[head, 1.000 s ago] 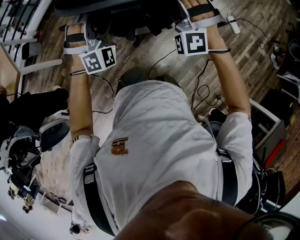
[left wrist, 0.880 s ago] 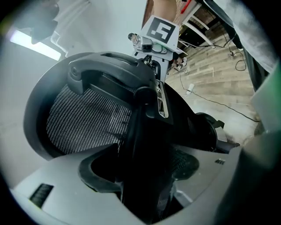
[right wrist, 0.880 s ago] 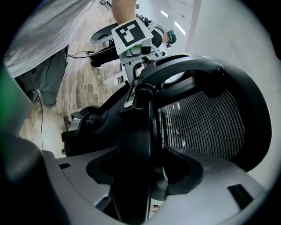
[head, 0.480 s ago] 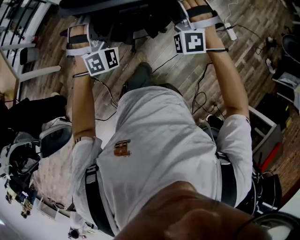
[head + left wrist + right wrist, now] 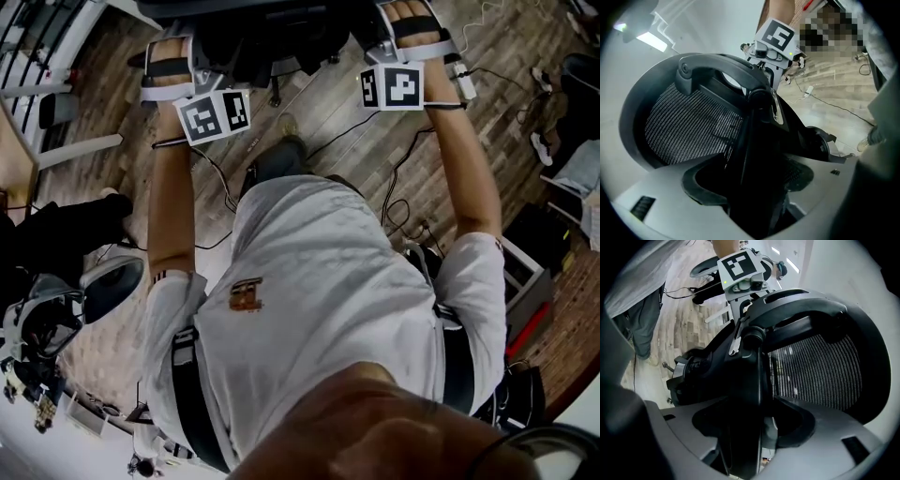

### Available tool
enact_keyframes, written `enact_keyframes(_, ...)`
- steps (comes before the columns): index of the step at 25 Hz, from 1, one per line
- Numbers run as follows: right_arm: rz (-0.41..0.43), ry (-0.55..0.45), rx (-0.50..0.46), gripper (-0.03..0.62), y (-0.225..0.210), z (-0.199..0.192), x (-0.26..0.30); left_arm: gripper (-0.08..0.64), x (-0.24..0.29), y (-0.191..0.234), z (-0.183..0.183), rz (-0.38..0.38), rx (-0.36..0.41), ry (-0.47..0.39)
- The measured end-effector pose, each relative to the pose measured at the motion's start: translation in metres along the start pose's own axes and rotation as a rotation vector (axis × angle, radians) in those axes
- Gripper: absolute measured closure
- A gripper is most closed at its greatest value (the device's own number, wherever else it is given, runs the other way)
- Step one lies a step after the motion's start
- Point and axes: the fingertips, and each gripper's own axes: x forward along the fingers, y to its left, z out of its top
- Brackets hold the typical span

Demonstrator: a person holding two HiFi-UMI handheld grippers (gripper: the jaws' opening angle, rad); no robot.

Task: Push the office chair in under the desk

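The black office chair shows only at the head view's top edge. Its mesh back fills the left gripper view, and the same mesh back fills the right gripper view. My left gripper is on the back's left edge. The dark frame runs between its jaws, which are opening, and the pads do not clearly press. My right gripper holds the opposite edge, with its jaws closed on the frame. I cannot make out the desk.
Cables and a power strip lie on the wooden floor. White frame legs stand at the left, above a second seat and clutter. A box sits at the right. The person's foot is below the chair.
Both grippers and the chair have moved forward, so the chair shows less at the top edge. The person's foot has stepped forward behind it.
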Motion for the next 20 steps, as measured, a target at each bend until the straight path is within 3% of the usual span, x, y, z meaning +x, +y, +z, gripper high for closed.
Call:
enact_keyframes(5,-0.003,0.001,-0.016,0.330,-0.016,-0.016,0.049,0.229,0.045,0.016,-0.021,0.013,-0.003,0.038)
enact_keyframes(11,-0.005,0.019,-0.016,0.330,-0.031,-0.027,0.092,0.227,0.079,0.031,-0.039,0.023,-0.009,0.026)
enact_keyframes(20,-0.001,0.015,-0.006,0.330,-0.077,-0.030,0.192,0.225,0.157,0.079,-0.102,0.019,-0.038,0.043)
